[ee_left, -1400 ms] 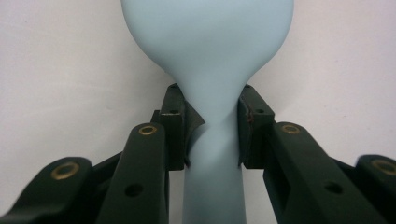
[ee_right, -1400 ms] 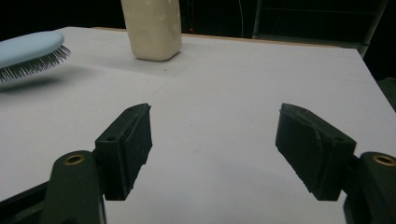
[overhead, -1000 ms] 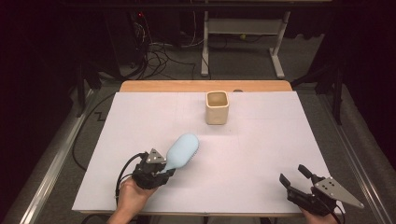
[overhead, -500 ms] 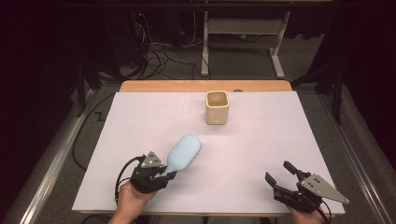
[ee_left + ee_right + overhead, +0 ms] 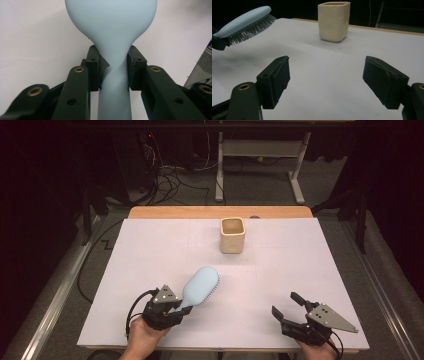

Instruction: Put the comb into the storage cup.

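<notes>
Looking along the left gripper [image 5: 113, 71], and it's got the brush [image 5: 112, 30] clamped by the neck. Both black pads [image 5: 96, 67] press on the pale blue handle, one on each side, right where it narrows below the head. The handle runs straight up the middle from the bottom edge, then swells into the wide rounded head at the top. It's the smooth back of the brush facing us. Beneath it lies the white table [image 5: 37, 37], with its edge showing at the far right.
</notes>
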Tool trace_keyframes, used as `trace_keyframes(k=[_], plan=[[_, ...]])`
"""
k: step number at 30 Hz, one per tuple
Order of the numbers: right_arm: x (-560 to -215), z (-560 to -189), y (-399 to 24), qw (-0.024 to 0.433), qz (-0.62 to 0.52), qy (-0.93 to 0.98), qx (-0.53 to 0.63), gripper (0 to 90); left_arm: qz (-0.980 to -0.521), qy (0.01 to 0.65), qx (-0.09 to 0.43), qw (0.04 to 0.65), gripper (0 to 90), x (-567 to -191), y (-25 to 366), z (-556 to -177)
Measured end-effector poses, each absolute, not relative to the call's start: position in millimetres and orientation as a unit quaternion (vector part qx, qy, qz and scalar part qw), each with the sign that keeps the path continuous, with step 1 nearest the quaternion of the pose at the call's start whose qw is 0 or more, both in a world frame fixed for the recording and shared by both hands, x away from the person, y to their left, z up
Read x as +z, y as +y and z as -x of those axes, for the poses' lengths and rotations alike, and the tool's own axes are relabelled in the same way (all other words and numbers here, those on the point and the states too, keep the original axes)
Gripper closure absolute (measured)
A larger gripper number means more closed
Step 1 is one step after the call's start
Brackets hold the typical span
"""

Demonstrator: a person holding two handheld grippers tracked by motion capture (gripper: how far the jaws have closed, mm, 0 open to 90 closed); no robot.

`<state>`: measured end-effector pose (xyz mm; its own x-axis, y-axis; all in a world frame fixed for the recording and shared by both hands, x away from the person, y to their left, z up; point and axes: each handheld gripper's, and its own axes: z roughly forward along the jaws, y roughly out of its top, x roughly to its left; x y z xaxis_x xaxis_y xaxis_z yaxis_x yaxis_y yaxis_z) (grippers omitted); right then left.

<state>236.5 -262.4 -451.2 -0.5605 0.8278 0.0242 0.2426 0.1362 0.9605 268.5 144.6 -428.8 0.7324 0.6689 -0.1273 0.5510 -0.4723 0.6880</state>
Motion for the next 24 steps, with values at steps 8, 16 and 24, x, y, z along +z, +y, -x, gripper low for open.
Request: trace_keyframes(k=[8, 16, 24], plan=[[-451, -240, -247, 0.24, -0.376, 0.699, 0.558, 21.4, -0.857, 0.347, 0.074, 0.374, 68.9, -429, 136, -267], [-452, -242, -229, 0.226, -0.36, 0.715, 0.555, 20.9, -0.857, 0.339, 0.077, 0.379, 68.9, -426, 130, -266], [-451, -245, -220, 0.22, -0.352, 0.717, 0.56, 20.7, -0.859, 0.335, 0.082, 0.379, 68.9, -427, 126, -266]])
